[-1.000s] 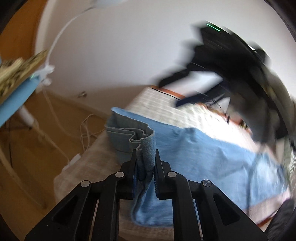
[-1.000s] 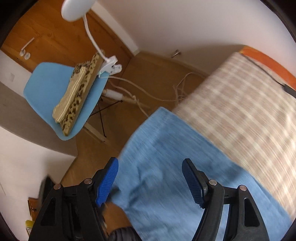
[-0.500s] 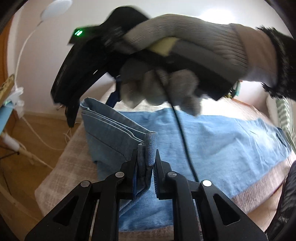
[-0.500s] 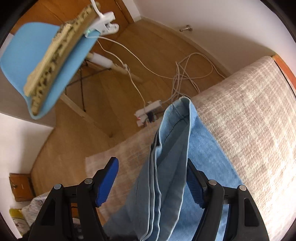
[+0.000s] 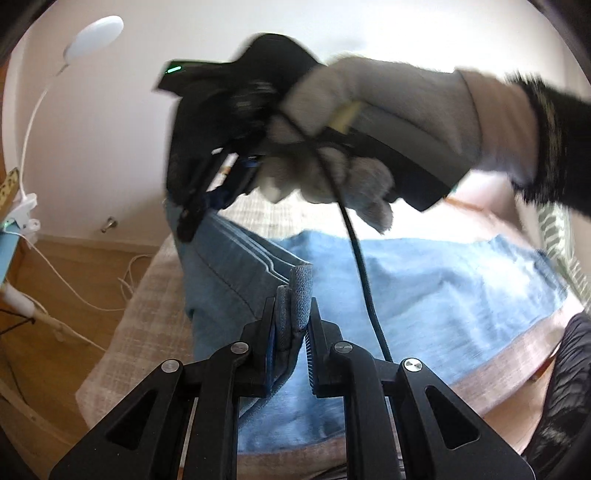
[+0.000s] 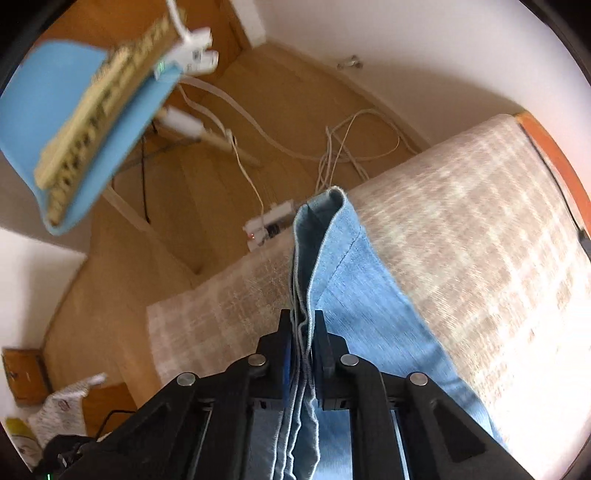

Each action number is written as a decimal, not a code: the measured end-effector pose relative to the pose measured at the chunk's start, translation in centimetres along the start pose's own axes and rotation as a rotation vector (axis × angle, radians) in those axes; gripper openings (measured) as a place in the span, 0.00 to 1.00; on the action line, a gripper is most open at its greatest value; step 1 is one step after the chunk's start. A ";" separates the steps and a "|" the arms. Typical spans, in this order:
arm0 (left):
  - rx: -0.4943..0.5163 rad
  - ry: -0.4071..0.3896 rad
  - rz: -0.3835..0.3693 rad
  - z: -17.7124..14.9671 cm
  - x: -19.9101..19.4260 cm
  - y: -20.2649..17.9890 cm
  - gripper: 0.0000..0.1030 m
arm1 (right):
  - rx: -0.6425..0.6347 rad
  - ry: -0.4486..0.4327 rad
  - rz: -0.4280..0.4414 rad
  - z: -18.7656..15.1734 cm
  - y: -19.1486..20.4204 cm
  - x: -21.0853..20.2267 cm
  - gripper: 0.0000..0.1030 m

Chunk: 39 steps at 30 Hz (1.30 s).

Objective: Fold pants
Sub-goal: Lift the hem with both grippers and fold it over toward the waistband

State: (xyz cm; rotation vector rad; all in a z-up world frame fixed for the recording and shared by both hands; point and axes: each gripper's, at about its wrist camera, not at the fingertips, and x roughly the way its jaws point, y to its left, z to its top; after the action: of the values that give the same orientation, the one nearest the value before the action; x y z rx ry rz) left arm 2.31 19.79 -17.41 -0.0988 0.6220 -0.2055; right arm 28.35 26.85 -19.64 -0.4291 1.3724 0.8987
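Your left gripper [image 5: 291, 332] and right gripper [image 6: 303, 332] each pinch the stacked hems of the pants [image 5: 424, 291], which trail toward 12 o'clock over the bed [image 6: 480, 240]. Mid-fold, I judge: next, carry both hems toward the waist.

Blue chair [image 6: 122, 122], lamp [image 5: 94, 35], perhaps cables [image 6: 354, 147]

My black left gripper [image 5: 291, 332] and right gripper [image 6: 303, 332] carry blue pads. The pants [image 5: 424, 288] are light blue denim. Under them the bedcover [image 6: 480, 240] is beige-and-white check. Upper left, a sky-blue chair [image 6: 55, 110] bears a leopard-spotted cushion [image 6: 107, 107].
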 end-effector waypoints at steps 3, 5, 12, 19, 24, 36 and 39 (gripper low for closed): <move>-0.040 -0.026 -0.042 1.3 -1.4 0.5 0.11 | 0.059 -0.077 0.043 -1.7 -1.5 -3.2 0.06; -0.079 -0.047 -0.081 2.6 -2.4 0.7 0.11 | 0.088 -0.129 0.066 -2.6 -2.3 -5.3 0.06; -0.094 -0.154 -0.124 8.1 -6.3 0.0 0.11 | 0.121 -0.337 0.110 -4.2 -3.0 -14.2 0.05; -0.060 -0.272 -0.118 13.0 -10.6 -1.0 0.11 | 0.055 -0.499 0.107 -3.3 0.2 -22.5 0.04; -0.031 -0.255 -0.118 12.8 -10.9 -2.6 0.11 | 0.049 -0.509 0.110 -4.3 0.1 -23.4 0.04; 0.044 -0.142 -0.188 11.9 -7.3 -8.7 0.11 | 0.154 -0.498 0.146 -12.3 -6.2 -23.1 0.04; 0.073 -0.129 -0.220 11.8 -6.8 -11.3 0.11 | 0.181 -0.512 0.130 -15.5 -7.6 -24.5 0.04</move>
State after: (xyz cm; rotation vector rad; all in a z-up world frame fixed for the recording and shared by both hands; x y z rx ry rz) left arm 2.02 10.67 -2.27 -0.1089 0.4737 -0.4313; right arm 25.30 3.58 -1.02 0.0354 1.0022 0.9035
